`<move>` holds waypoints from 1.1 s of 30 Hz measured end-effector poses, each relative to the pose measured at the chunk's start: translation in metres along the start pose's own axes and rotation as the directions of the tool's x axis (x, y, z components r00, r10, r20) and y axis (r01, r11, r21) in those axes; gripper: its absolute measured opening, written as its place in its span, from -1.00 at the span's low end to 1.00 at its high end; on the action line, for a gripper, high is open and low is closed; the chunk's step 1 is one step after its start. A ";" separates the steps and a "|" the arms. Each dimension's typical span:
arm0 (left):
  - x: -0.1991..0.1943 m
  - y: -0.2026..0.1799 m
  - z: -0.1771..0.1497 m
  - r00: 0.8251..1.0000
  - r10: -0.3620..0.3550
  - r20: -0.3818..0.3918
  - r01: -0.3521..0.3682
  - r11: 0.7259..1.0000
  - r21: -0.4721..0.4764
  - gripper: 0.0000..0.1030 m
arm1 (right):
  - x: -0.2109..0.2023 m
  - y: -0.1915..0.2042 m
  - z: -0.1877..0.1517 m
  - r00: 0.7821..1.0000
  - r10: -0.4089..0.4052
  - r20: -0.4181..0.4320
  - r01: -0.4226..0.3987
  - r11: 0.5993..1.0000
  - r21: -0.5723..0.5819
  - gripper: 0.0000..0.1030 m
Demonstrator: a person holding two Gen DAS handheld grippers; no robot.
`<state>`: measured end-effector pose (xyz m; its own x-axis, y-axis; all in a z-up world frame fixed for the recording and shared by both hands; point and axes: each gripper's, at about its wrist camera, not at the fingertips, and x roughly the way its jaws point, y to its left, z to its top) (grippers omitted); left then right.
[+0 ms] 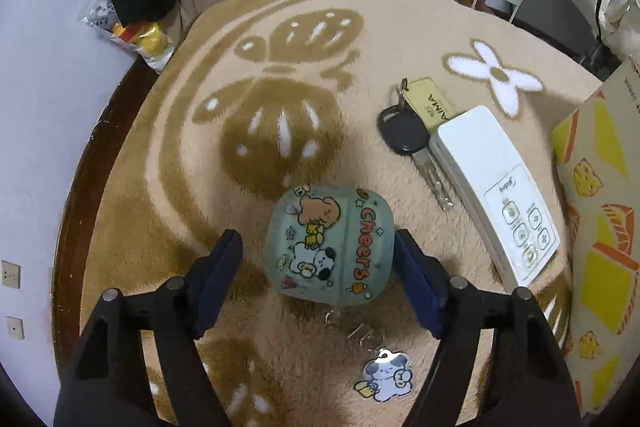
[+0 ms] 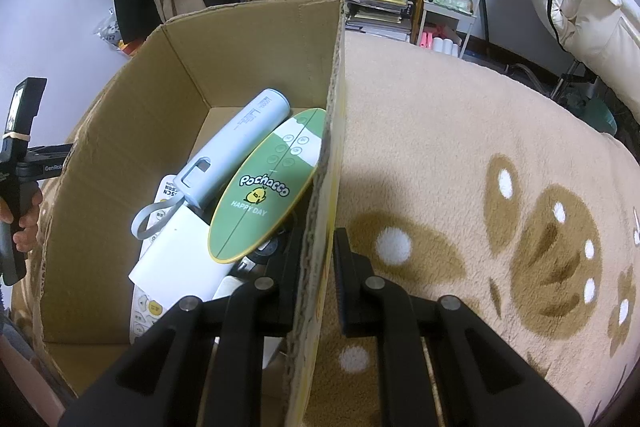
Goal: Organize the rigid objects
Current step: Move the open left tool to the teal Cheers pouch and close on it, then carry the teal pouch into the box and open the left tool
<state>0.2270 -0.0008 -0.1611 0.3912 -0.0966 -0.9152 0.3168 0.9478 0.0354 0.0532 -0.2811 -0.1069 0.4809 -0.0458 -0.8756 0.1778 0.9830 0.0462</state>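
In the left wrist view a teal rounded case (image 1: pixel 328 247) printed with cartoon animals and "cheers" lies on the beige blanket. My left gripper (image 1: pixel 316 241) is open around it; the right blue pad (image 1: pixel 412 267) is at its side and the left pad (image 1: pixel 220 267) stands apart. The case's chain and dog charm (image 1: pixel 386 373) trail toward me. In the right wrist view my right gripper (image 2: pixel 320 267) straddles the near wall of the cardboard box (image 2: pixel 334 115), one finger inside and one outside, shut on that wall.
A black key with a tan tag (image 1: pixel 404 131) and a white remote (image 1: pixel 492 187) lie right of the case, beside the box's printed side (image 1: pixel 600 227). Inside the box are a light-blue cylinder (image 2: pixel 236 155), a green oval "Pochacco" item (image 2: pixel 268 187) and white remotes (image 2: pixel 148 307). Shelves stand behind.
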 end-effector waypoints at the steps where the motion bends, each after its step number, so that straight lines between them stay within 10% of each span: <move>1: 0.000 0.000 0.000 1.000 -0.008 0.008 0.008 1.000 -0.002 0.30 | 0.000 0.000 0.000 1.000 0.000 0.001 0.000 1.000 0.000 -0.75; 18: -0.077 -0.030 -0.001 0.985 -0.058 0.164 0.048 0.997 0.062 0.10 | 0.001 -0.004 0.000 1.000 0.011 -0.003 -0.011 1.000 0.010 -0.75; 33: -0.188 -0.111 -0.008 0.918 -0.128 0.375 0.051 0.977 0.207 0.10 | 0.001 -0.003 0.001 1.000 0.009 -0.003 -0.009 1.000 0.010 -0.75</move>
<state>0.1112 -0.0855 0.0038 0.6430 -0.3235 -0.6942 0.5082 0.8583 0.0707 0.0538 -0.2844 -0.1071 0.4795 -0.0366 -0.8768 0.1818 0.9816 0.0585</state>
